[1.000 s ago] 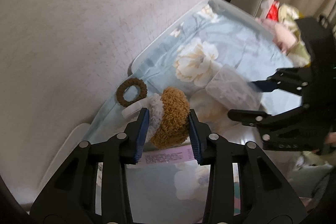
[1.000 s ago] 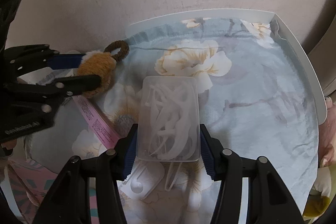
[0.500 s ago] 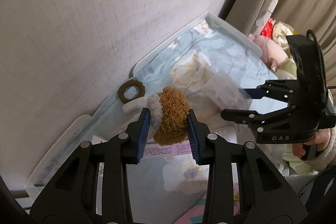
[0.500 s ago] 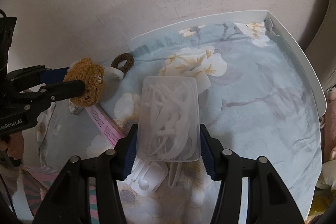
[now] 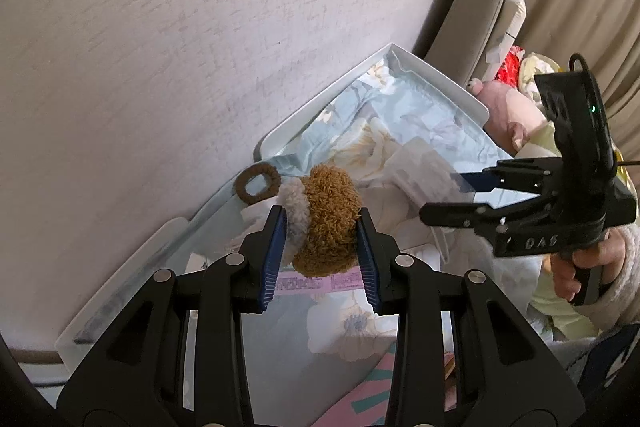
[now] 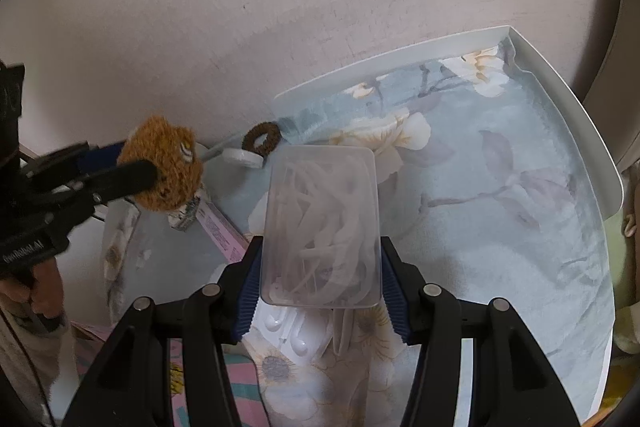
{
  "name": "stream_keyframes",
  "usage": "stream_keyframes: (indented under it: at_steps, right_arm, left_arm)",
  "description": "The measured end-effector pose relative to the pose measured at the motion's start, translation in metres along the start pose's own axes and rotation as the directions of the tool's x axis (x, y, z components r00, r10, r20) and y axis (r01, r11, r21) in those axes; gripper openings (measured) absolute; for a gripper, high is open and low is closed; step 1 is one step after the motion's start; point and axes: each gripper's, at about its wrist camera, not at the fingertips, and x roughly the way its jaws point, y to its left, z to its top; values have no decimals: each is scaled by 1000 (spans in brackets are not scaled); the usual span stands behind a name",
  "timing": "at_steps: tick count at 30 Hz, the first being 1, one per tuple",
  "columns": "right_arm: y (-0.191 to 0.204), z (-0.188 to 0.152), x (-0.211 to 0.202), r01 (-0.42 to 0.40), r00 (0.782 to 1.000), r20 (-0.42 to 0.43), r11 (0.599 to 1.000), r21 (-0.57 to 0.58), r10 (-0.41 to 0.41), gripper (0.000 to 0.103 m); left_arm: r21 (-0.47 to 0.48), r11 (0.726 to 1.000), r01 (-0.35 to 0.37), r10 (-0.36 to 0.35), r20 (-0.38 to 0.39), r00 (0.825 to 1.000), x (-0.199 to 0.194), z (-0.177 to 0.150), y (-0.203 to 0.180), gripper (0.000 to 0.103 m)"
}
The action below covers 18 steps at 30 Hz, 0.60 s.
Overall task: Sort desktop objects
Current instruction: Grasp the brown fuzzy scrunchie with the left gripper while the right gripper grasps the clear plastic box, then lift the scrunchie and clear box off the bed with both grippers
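My left gripper (image 5: 322, 251) is shut on a fuzzy brown and cream plush toy (image 5: 326, 219) and holds it above the floral cloth; the toy also shows in the right wrist view (image 6: 166, 163). My right gripper (image 6: 318, 283) is shut on a clear plastic box of white picks (image 6: 320, 227), lifted over the cloth; the box also shows in the left wrist view (image 5: 424, 175). A brown hair ring (image 5: 258, 183) lies near the wall, beside a white round piece (image 6: 244, 158).
A white tray (image 6: 576, 115) lined with blue floral cloth sits against a pale wall. A pink paper box (image 5: 316, 282) and a white plastic piece (image 6: 292, 331) lie on the cloth. Stuffed toys (image 5: 508, 107) and a grey cushion (image 5: 472, 19) lie beyond the tray.
Both grippers have risen and pulled back from the cloth, each keeping its object. More of the tray and the room shows now.
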Motion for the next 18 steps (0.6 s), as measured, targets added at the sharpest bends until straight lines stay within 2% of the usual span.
stream_keyframes:
  at_steps: [4, 15, 18]
  right_arm:
    - [-9, 8, 2, -50, 999, -1, 998, 41, 50, 50]
    - [-35, 23, -10, -124, 992, 4, 988, 94, 124, 50]
    - [-35, 25, -13, -118, 993, 8, 990, 73, 117, 50]
  left_arm:
    - [-8, 1000, 0, 0, 1, 1000, -3, -2, 0, 31]
    - [5, 1000, -2, 2, -10, 1000, 0, -10, -4, 31]
    - [2, 1000, 4, -4, -11, 1000, 1, -9, -4, 31]
